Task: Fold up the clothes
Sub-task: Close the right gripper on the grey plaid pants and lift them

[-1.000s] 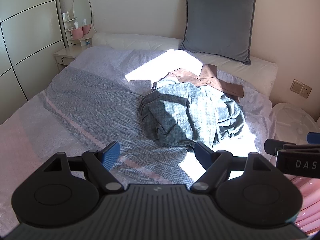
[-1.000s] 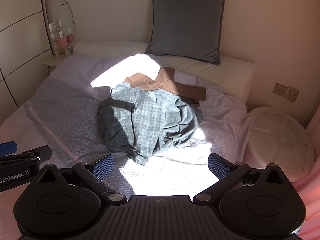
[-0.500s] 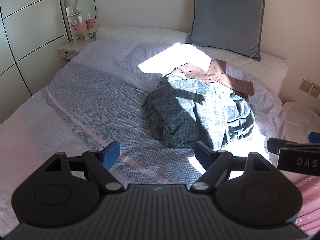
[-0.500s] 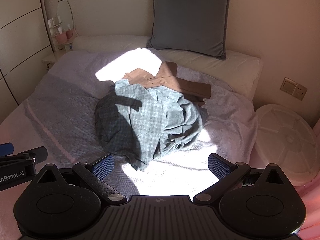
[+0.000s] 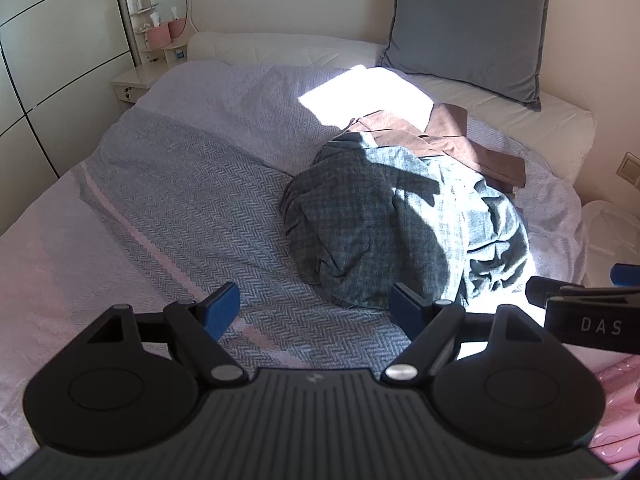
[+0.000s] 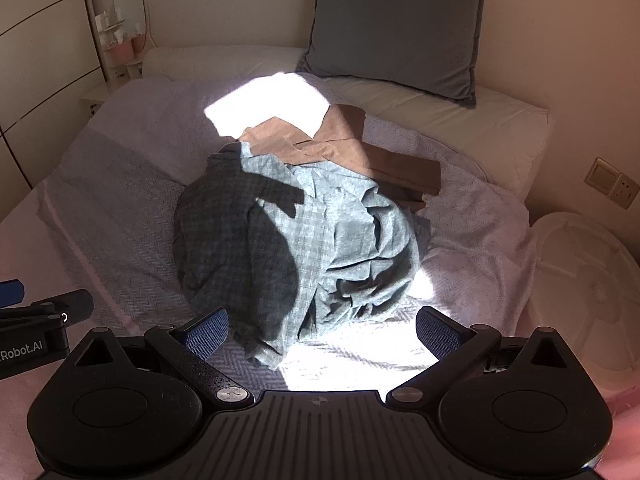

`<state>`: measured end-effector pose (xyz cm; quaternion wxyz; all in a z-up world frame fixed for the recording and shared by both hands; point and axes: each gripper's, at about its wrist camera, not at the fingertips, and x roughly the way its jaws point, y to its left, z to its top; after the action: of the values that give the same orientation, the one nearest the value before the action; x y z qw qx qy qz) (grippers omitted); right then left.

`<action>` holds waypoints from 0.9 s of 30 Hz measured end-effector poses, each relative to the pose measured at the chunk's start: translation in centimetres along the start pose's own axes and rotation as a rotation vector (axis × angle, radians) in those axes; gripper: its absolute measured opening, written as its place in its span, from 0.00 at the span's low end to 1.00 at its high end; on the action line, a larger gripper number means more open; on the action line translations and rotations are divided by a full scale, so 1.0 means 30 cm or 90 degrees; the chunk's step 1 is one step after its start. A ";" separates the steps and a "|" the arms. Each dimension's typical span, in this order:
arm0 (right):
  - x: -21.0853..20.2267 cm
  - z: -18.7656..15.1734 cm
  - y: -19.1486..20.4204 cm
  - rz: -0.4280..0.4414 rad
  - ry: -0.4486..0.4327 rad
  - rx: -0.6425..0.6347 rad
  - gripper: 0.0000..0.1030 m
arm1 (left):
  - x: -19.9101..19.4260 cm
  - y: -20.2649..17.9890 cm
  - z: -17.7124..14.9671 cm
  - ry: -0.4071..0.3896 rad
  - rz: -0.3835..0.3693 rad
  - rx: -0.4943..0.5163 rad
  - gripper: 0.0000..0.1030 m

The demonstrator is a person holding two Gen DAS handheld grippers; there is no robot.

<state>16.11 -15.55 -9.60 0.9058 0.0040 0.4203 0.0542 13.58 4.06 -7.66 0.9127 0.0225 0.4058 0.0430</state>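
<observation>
Both hand-held grippers, left [image 5: 316, 306] and right [image 6: 322, 330], fingers spread apart and empty, have closed in on the crumpled checked shirt [image 6: 296, 236] heaped on the bed [image 5: 168, 184], so folding has yet to begin.

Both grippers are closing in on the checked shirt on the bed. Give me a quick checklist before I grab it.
1. Left gripper open, nothing held: ok.
2. Right gripper open, nothing held: ok.
3. Checked shirt in front of both grippers, unobstructed: ok.
4. Shirt flat enough to fold: not ok, it lies crumpled in a heap.
5. Shirt free of the brown garment: cannot tell, its far edge overlaps the brown fabric.
6. Collar or hem located for a grasp: cannot tell, harsh sun and shadow hide the edges.
</observation>
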 end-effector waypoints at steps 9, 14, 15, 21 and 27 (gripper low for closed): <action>0.162 0.043 -0.041 -0.005 0.039 -0.020 0.99 | 0.178 -0.048 0.047 0.039 -0.003 0.001 0.77; 0.242 0.064 -0.064 -0.007 0.059 -0.022 0.99 | 0.268 -0.074 0.067 0.059 -0.007 0.002 0.77; 0.258 0.067 -0.068 -0.007 0.063 -0.024 0.99 | 0.286 -0.078 0.071 0.062 -0.008 0.002 0.77; 0.359 0.083 -0.092 0.005 0.085 -0.027 0.99 | 0.394 -0.088 0.083 0.087 -0.016 -0.006 0.77; 0.471 0.097 -0.108 0.039 0.114 -0.006 0.99 | 0.499 -0.080 0.079 0.121 -0.016 -0.016 0.74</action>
<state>27.70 -17.21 -18.64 0.8623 0.0080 0.4993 0.0840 25.45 3.11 -17.32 0.8707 0.0016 0.4904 0.0386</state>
